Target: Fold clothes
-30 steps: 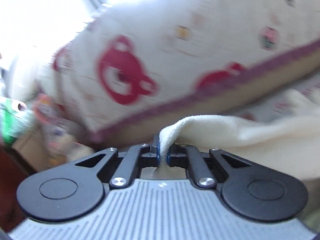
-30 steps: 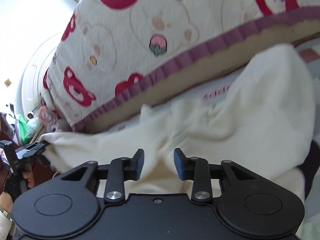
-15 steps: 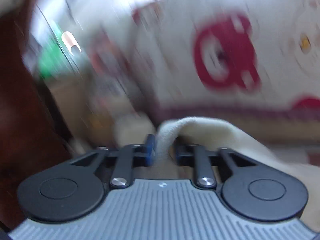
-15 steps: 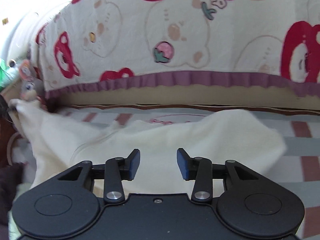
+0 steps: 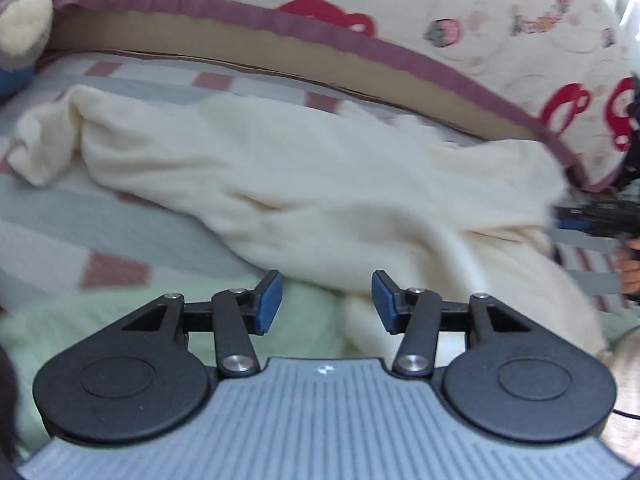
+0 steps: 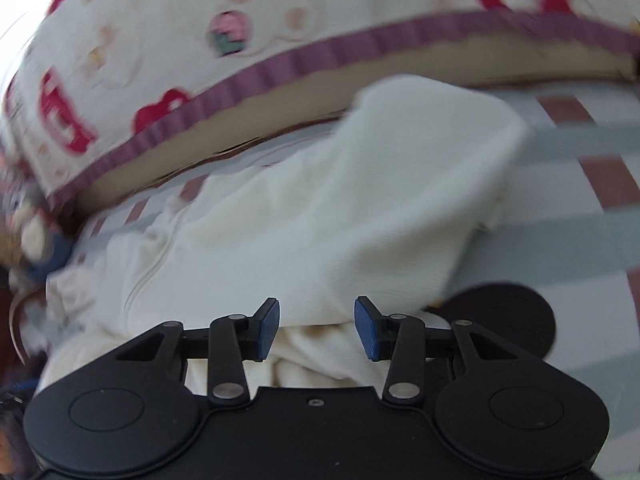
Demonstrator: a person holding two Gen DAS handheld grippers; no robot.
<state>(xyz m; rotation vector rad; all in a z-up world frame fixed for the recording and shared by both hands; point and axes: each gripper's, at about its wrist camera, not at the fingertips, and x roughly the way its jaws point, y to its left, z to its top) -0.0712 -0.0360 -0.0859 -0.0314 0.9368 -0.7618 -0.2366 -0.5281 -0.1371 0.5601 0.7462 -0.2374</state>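
A cream fleece garment lies spread and rumpled across the striped bedsheet; the right wrist view shows the same cream garment below the quilt. My left gripper hovers over its near edge, its jaws opening, blue pads apart, no cloth pinched between them. My right gripper stands open just above the cream cloth, which passes under the gap without being pressed. At the right edge of the left wrist view the other gripper shows beside the garment, with a hand behind it.
A bear-print quilt with a purple border is piled along the far side of the bed. A grey plush toy sits at the far left. A pale green cloth lies under my left gripper. A dark round object lies right of my right gripper.
My left gripper has let go of the cream cloth's edge, opened, and swung down toward the bed. The garment dropped and now lies spread on the sheet. My right gripper shifted slightly and opened a little.
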